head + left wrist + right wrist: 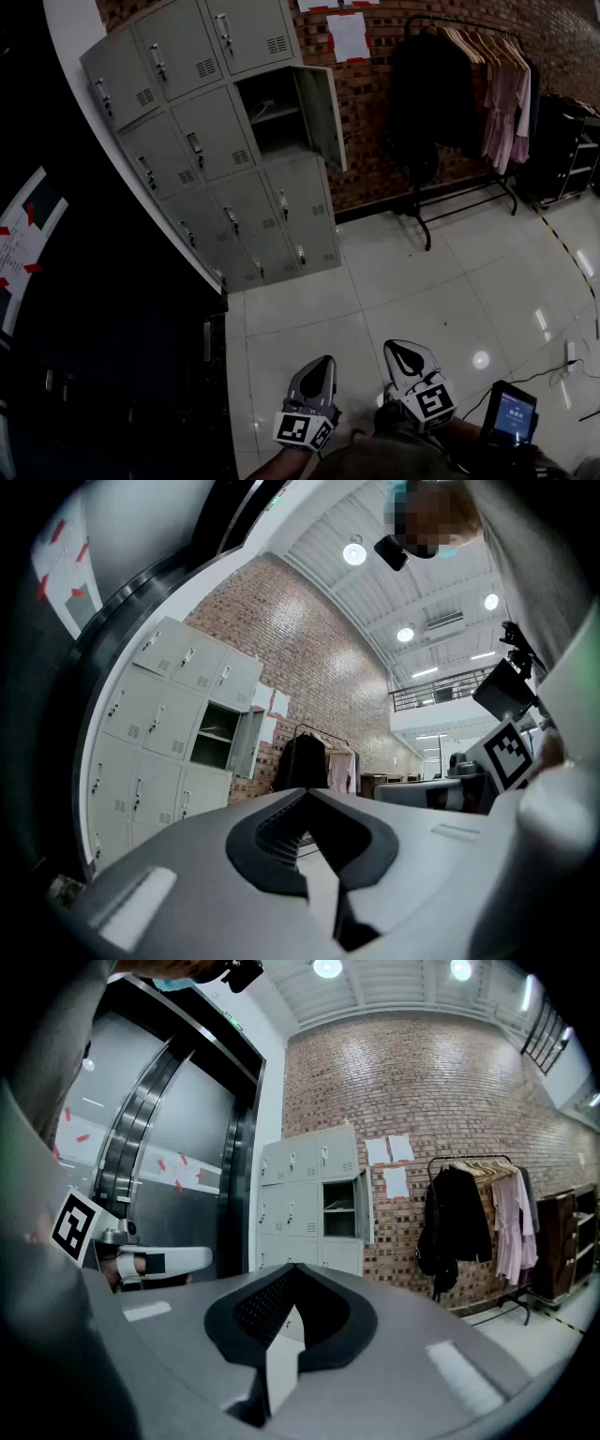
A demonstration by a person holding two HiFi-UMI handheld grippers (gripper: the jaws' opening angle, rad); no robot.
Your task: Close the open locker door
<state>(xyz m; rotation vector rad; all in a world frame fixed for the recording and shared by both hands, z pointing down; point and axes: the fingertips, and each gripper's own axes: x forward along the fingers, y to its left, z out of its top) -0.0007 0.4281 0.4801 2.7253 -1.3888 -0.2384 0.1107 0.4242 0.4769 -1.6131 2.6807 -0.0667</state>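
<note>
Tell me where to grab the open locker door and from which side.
Take the open locker door by its free vertical edge, which juts out forward, away from the hinged side at the right of the compartment. Come from the right, behind its outer face; it likely swings left to shut.

Bare tiled floor lies open up to the locker bank. The open locker door juts out from the bank toward the right. A strip of brick wall separates its free edge from a dark coat hanging on the clothes rack. A dark wall closes off the left side, and a black cart stands far right.
</note>
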